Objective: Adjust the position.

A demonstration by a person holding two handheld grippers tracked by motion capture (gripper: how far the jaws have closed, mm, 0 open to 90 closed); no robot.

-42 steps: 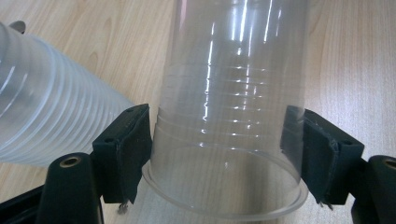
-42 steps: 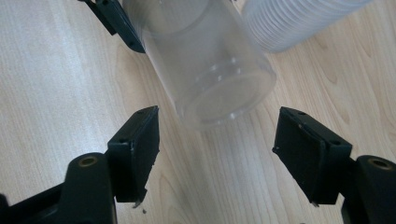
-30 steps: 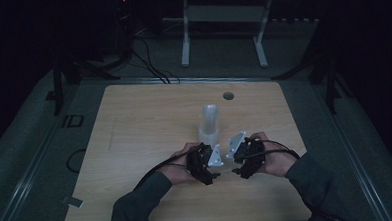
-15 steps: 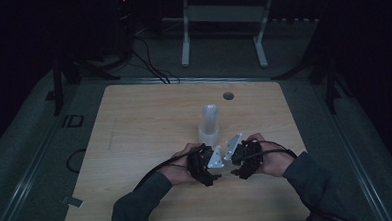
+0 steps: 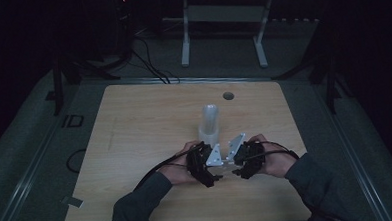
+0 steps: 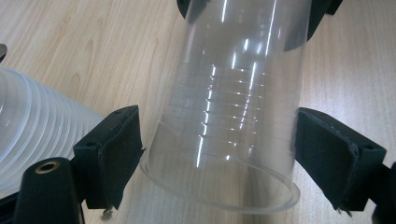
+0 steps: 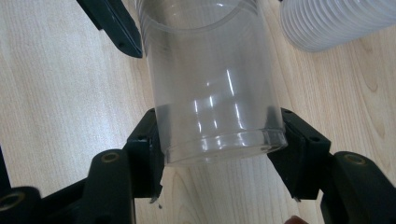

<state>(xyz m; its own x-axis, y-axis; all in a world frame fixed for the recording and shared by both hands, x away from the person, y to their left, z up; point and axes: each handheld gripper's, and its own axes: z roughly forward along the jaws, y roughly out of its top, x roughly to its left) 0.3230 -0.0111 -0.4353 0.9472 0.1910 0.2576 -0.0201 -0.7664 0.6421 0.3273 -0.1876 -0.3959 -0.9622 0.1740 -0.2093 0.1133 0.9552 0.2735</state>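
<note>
we look down on a wooden table (image 5: 135, 143) w/ two hands meeting near its front edge, a clear plastic cup (image 6: 233, 116) lying on its side between them.

at left, the left gripper (image 5: 206, 165) has just opened its jaws wide; in the left gripper view a gap shows between each black pad and the cup's rim end, so it grips nothing. just beside that gripper, further to the left in its own view, lies a ribbed stack of cups (image 6: 32, 135), seen from above as a pale column behind the hands.

centre: the cup's long axis runs roughly level from one gripper to the other, wide mouth toward the left one, narrow base toward the right one. it's see-through, faint rings round the mouth end, bright glare streaks, no contents.

at right, the right gripper (image 7: 219, 154) has just been closing, and its pads press both sides of the cup's base. we judge the cup is now carried by the right hand alone, so any next move turns on that hand.
</note>
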